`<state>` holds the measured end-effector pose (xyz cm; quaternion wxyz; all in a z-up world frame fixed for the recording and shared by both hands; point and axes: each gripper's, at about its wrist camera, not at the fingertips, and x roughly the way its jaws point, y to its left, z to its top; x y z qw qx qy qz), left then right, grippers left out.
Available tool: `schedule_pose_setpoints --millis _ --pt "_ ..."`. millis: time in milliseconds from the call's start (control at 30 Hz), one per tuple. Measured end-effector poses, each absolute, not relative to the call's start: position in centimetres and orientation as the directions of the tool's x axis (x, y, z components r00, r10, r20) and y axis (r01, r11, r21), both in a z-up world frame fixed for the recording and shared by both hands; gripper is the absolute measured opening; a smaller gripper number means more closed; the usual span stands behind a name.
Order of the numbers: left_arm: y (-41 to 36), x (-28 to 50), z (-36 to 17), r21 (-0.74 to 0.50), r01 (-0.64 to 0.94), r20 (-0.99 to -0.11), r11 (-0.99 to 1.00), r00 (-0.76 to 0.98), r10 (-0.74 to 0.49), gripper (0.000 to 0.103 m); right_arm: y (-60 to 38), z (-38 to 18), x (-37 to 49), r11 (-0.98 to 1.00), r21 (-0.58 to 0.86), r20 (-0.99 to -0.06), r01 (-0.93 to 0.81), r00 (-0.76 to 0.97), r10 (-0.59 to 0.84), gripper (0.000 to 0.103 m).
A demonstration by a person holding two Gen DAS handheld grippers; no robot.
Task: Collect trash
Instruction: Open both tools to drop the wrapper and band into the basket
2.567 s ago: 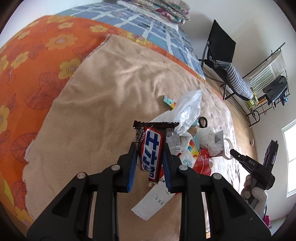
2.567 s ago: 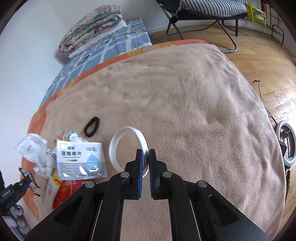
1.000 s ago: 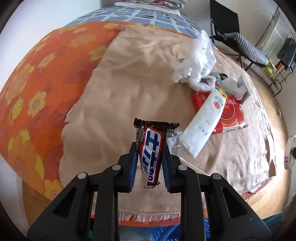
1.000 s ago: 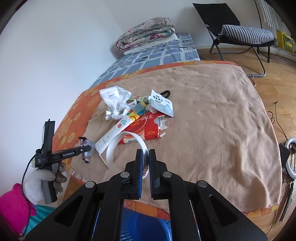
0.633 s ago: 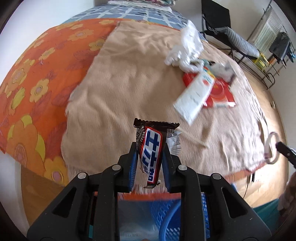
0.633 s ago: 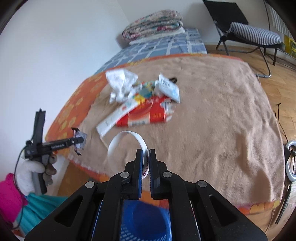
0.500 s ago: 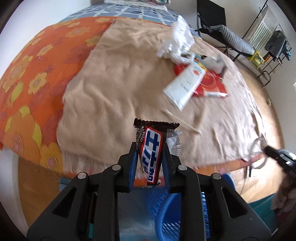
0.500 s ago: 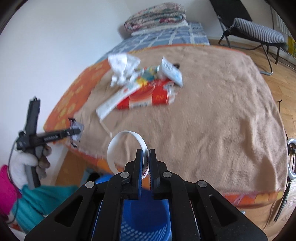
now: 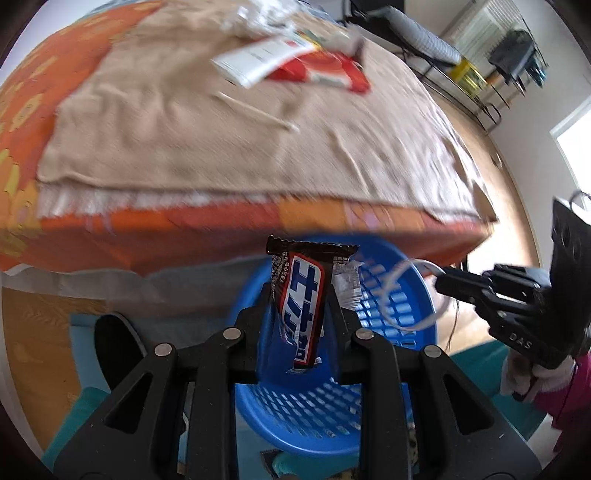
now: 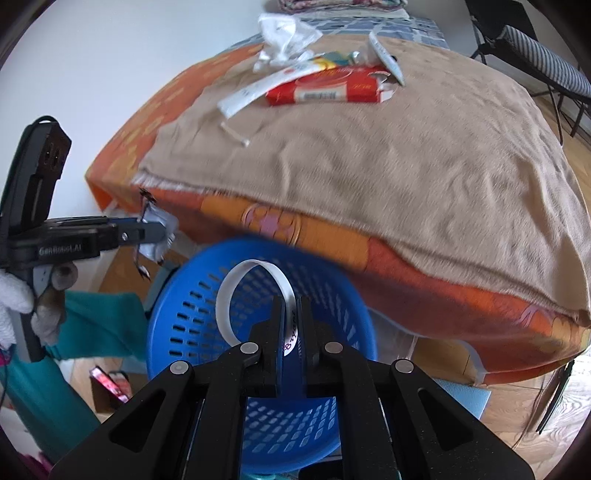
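Left wrist view: left gripper (image 9: 297,317) at lower centre, jaws clenched on a candy wrapper (image 9: 303,306) held upright, above a blue perforated basket (image 9: 402,295) on the floor. Filling the upper half: a bed with a tan blanket (image 9: 184,122) over an orange flowered sheet (image 9: 22,107). On the blanket, upper centre: a red packet (image 9: 332,74), a white tube (image 9: 258,62), a thin stick (image 9: 255,112), crumpled white plastic (image 9: 255,18) behind. Upper right: wood floor (image 9: 517,206), a metal rack (image 9: 491,74), a bright window (image 9: 576,136) at the right edge.

Right wrist view: right gripper (image 10: 290,325) at lower centre, jaws clamped on a white ring of tape (image 10: 236,280), directly over the basket's opening. Far left: the other gripper in a white-gloved hand (image 10: 11,299). Upper left: plain white wall (image 10: 110,55). Upper right: a folding chair (image 10: 535,44) with a striped cushion. Top edge: folded bedding (image 10: 332,5).
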<state>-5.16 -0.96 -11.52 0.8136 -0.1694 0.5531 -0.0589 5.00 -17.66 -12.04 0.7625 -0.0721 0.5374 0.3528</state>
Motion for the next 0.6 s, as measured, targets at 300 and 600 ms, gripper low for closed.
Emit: schedule_pose_setpoints --millis 300,600 --pt "-3.8 -6.0 -12.5 -0.327 -0.021 -0.902 0.945 0.306 -0.305 0.049 -16.9 -13.6 3.7 0.711 0.279 -0.894 -0.645 0.096 0.437 0.032" --pt "-3.0 -5.7 -12.7 -0.327 -0.048 -0.904 0.944 0.305 -0.298 0.050 -17.2 -13.5 4.3 0.731 0.279 -0.890 -0.622 0.119 0.440 0.042"
